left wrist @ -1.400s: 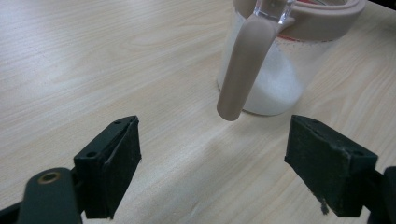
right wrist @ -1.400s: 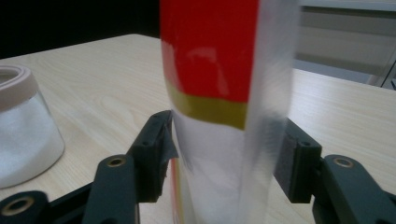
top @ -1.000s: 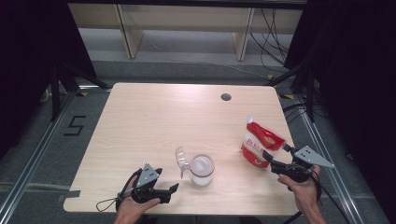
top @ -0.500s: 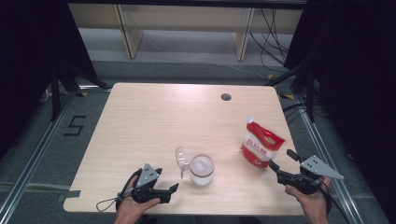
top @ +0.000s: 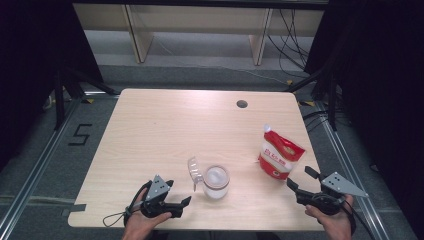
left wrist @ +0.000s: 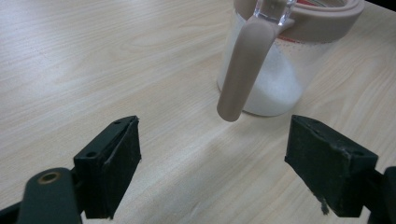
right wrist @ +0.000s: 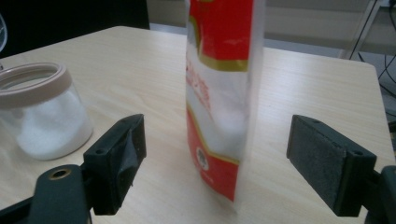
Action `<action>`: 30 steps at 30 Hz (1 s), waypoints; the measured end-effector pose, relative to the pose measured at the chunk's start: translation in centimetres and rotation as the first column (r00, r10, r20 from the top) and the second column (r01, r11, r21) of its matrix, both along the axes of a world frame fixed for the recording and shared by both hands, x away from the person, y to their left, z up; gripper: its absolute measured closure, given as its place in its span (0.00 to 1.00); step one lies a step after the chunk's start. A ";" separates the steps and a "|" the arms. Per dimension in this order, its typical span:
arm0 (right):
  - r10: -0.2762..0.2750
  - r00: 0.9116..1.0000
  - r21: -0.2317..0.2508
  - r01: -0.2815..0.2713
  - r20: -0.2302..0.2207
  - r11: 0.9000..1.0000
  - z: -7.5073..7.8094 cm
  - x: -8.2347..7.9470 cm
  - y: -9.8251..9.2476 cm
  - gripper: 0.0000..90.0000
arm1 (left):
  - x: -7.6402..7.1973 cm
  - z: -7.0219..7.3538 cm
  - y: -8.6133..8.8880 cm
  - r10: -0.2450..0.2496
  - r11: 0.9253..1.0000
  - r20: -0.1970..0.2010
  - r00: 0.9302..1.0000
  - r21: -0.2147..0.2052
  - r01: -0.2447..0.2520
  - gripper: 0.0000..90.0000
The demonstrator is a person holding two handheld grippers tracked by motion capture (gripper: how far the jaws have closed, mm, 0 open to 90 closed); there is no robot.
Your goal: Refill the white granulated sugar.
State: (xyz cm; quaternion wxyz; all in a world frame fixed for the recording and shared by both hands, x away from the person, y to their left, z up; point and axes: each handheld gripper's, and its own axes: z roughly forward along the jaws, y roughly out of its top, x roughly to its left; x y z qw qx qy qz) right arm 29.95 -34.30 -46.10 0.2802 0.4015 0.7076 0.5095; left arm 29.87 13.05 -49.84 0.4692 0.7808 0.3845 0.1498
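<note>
A wooden table (top: 165, 130) holds two things near its front edge. One is a round clear jar (top: 216, 182) with a pinkish-brown rim. It stands upright and is partly filled with white powder, like sugar or salt. Its clear lid (top: 194, 171) is flipped up and leans to the jar's left side. In the left gripper view a pinkish-brown strap (left wrist: 243, 65) hangs down the jar's side from the rim, and its end does not reach the table.

The other thing is a red and white bag (top: 280, 156). It stands upright to the right of the jar, well apart from it. In the right gripper view the bag has a see-through part, and white powder shows inside it. The bag's top is cut off in that view, so I cannot tell if it is open.

The left gripper (top: 182, 207) sits low at the table's front edge, held in a hand (top: 140, 222). It points toward the jar. Its jaws are spread wide and hold nothing. The jar is near them but not between them.

The right gripper (top: 301, 179) is held in the other hand (top: 336, 224) just in front of the bag. Its jaws are spread wide too, with nothing in them. They point at the bag but do not touch it.
</note>
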 end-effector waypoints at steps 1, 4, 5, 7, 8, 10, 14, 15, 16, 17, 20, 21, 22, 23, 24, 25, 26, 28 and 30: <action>0.012 1.000 -0.008 -0.012 -0.016 1.000 0.0 -0.1 0.1 0.23 | 0.0 0.0 0.0 0.001 1.000 0.000 1.000 -0.003 -0.001 0.19; -0.004 1.000 -0.011 0.004 -0.031 1.000 -0.2 -0.3 0.1 0.23 | -0.1 0.2 0.0 0.008 1.000 -0.001 1.000 -0.002 -0.008 0.19; -0.003 0.999 -0.011 0.002 -0.042 1.000 -0.2 -0.4 0.1 0.23 | -0.1 0.1 0.0 0.007 1.000 0.001 1.000 -0.019 -0.007 0.19; -0.009 0.999 -0.004 0.009 -0.050 1.000 -0.3 -0.7 0.2 0.23 | -0.1 0.3 0.0 0.011 1.000 0.002 1.000 -0.017 -0.011 0.19; -0.004 0.999 -0.010 0.003 -0.049 1.000 -0.3 -0.7 0.3 0.23 | -0.1 0.3 0.0 0.008 1.000 0.003 1.000 -0.011 -0.008 0.19; 0.006 0.998 -0.007 -0.007 -0.061 1.000 -0.4 -0.8 0.4 0.22 | -0.1 0.4 -0.1 0.011 1.000 0.004 1.000 -0.025 -0.011 0.19; 0.007 0.997 -0.033 -0.010 -0.078 0.999 -0.6 -1.1 0.6 0.22 | -0.1 0.7 0.1 0.004 1.000 0.017 1.000 -0.017 -0.003 0.19; 0.011 0.996 -0.030 -0.013 -0.093 0.999 -0.7 -1.2 0.8 0.22 | -0.1 0.8 0.0 0.015 1.000 0.011 1.000 -0.025 -0.015 0.19; 0.025 0.996 -0.048 -0.029 -0.087 0.998 -0.7 -1.2 0.8 0.22 | -0.2 0.9 0.1 0.013 1.000 0.015 1.000 -0.020 -0.013 0.19; 0.003 0.992 -0.025 -0.006 -0.127 1.000 -0.7 -1.5 1.0 0.22 | -0.2 1.0 0.1 0.008 1.000 0.016 1.000 -0.025 -0.008 0.19; 0.032 0.993 -0.046 -0.037 -0.114 0.998 -1.0 -1.5 1.1 0.22 | -0.2 1.1 0.0 0.015 0.999 0.009 1.000 -0.043 -0.014 0.19; 0.029 0.993 -0.052 -0.035 -0.114 0.998 -1.1 -1.5 1.1 0.22 | -0.2 1.2 0.0 0.010 0.999 0.008 1.000 -0.045 -0.010 0.19; 0.025 0.989 -0.037 -0.031 -0.143 0.999 -1.2 -1.7 1.3 0.22 | -0.2 1.3 0.0 0.012 0.999 0.008 1.000 -0.046 -0.012 0.19; 0.034 0.992 -0.053 -0.040 -0.122 0.998 -1.2 -1.5 1.3 0.22 | -0.3 1.3 -0.1 0.022 0.998 0.002 1.000 -0.056 -0.022 0.19; 0.040 0.990 -0.053 -0.047 -0.132 0.997 -1.3 -1.4 1.4 0.22 | -0.3 1.4 -0.1 0.021 0.999 0.003 1.000 -0.048 -0.021 0.19; 0.030 0.987 -0.044 -0.038 -0.160 0.998 -1.4 -1.7 1.6 0.22 | -0.2 1.5 -0.1 0.015 0.999 0.009 1.000 -0.039 -0.015 0.19; 0.027 0.986 -0.056 -0.037 -0.162 0.998 -1.4 -1.7 1.7 0.22 | -0.2 1.6 -0.1 0.012 0.999 0.009 1.000 -0.041 -0.012 0.19; 0.046 0.988 -0.083 -0.058 -0.147 0.995 -1.6 -1.5 1.7 0.22 | -0.2 1.7 -0.2 0.018 0.999 0.001 1.000 -0.049 -0.017 0.18; 0.046 0.985 -0.080 -0.060 -0.163 0.995 -1.7 -1.5 1.8 0.22 | -0.3 1.8 -0.2 0.015 0.999 0.007 1.000 -0.036 -0.015 0.18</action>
